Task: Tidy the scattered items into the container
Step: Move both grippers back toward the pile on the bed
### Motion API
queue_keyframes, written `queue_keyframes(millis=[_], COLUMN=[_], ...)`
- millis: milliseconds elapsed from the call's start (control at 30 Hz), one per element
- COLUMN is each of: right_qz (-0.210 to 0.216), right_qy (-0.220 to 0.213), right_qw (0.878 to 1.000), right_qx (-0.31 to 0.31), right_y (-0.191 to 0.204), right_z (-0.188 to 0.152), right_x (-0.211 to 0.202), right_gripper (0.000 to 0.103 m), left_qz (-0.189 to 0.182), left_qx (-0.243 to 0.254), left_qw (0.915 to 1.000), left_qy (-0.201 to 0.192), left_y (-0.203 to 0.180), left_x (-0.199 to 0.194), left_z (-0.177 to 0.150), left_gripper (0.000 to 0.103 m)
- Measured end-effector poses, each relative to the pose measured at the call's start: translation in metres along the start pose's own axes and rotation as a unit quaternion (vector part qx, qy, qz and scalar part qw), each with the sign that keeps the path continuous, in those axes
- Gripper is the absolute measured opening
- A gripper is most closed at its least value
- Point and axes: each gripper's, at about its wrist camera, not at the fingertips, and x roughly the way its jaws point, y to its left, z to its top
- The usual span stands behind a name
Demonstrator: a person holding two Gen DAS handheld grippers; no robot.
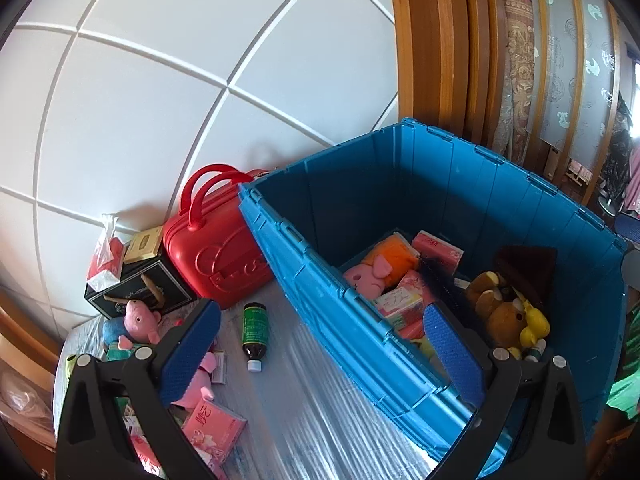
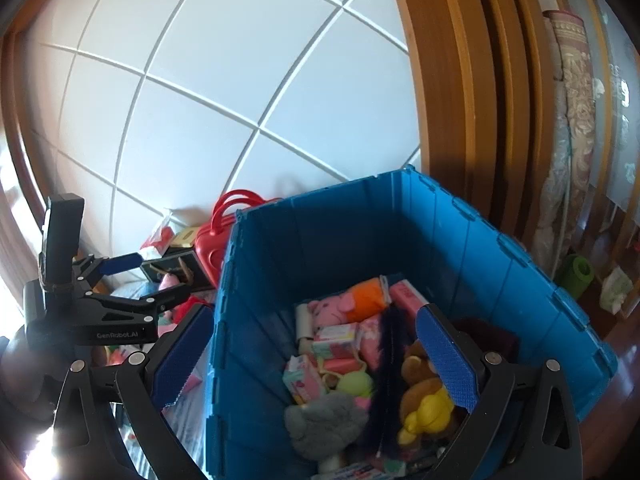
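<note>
The blue crate point(image 1: 320, 292) stands open on the plastic-covered table and holds plush toys and pink tissue packs. A pink and orange plush point(image 1: 380, 268), a brown bear point(image 1: 500, 316) and a yellow duck point(image 1: 534, 326) lie inside it. My left gripper point(image 1: 322, 354) is open and empty, straddling the crate's near wall. On the table to its left lie a dark bottle with a green label point(image 1: 255, 334), a pink pig plush point(image 1: 140, 320) and a pink tissue pack point(image 1: 214, 426). My right gripper point(image 2: 316, 356) hangs open and empty over the crate point(image 2: 460, 240), above a grey plush point(image 2: 324, 420).
A red case point(image 1: 216, 248), a black box point(image 1: 140, 288) and a red tissue pack point(image 1: 106, 260) stand against the white panelled wall behind the loose items. A wooden door frame point(image 1: 432, 40) rises behind the crate. In the right wrist view the left gripper point(image 2: 162, 274) is at the far left.
</note>
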Motion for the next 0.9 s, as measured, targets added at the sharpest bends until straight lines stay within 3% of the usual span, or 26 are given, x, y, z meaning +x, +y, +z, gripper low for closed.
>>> queue_keyframes(millis=[200, 433, 900], right_qz=[0.018, 0.043, 0.09], right_qy=[0.013, 0.025, 0.08], right_qw=[1.0, 0.998, 0.989], right_qx=[-0.019, -0.045, -0.083], right_y=[0.042, 0.1, 0.22], right_z=[-0.004, -0.013, -0.066], right_x=[0.014, 0.03, 0.075], right_gripper=[0.103, 0.103, 0.103], left_qz=[0.003, 0.031, 0.089], left_qx=[-0.032, -0.072, -0.142], left_qw=[0.9993, 0.9962, 0.9807], left_qy=[0.021, 0.037, 0.101], left_y=[0.043, 0.109, 0.247], left_x=[-0.005, -0.017, -0.041], left_z=[-0.042, -0.096, -0.234], left_gripper=[0.103, 0.103, 0.102])
